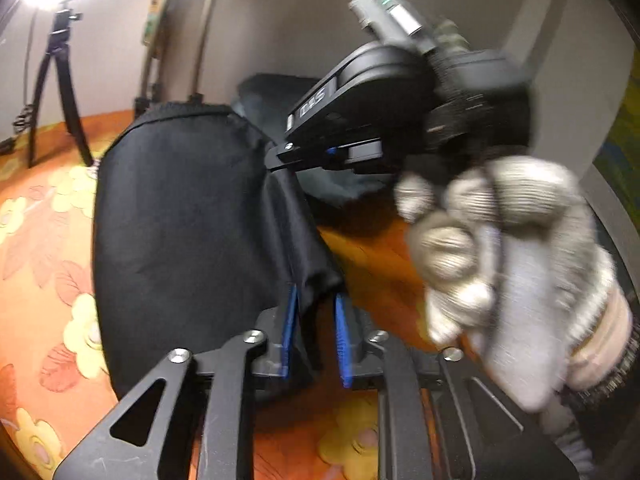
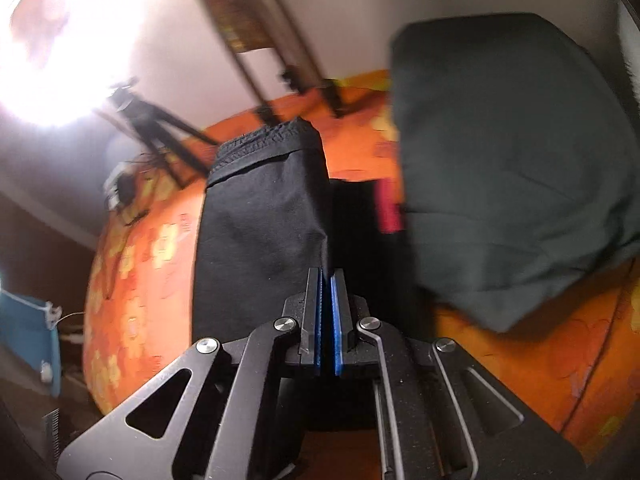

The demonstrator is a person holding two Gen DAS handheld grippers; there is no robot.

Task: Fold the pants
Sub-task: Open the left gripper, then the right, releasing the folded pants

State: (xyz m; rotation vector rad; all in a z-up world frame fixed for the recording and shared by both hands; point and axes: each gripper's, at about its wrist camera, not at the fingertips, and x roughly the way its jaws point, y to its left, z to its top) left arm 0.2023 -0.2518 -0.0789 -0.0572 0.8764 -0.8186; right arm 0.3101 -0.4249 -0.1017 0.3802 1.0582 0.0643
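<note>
1. Nearest, the left tool (image 1: 314, 330) has its blue ribbed pads clamped on a bunched corner of the black pants (image 1: 184, 224), the cloth pinched between them.
2. Likewise, the right tool (image 2: 327, 312) has its pads pressed together on a thin edge of the pants (image 2: 260, 232).
3. Between the two, the pants hang lifted in a smooth, matte sheet above the orange flowered bed cover (image 1: 48, 240); a stitched, ribbed band runs along the far edge.
4. Beside that, the right tool (image 1: 320, 152) is gripped by a hand in a grey knit glove (image 1: 516, 264).
5. Rightward, a dark green cloth (image 2: 516, 168) lies in a rumpled heap, close to the pants' edge.
6. Farthest, a black tripod (image 1: 56, 88) stands at the bed's far rim, near the pale wall (image 1: 288, 12).
</note>
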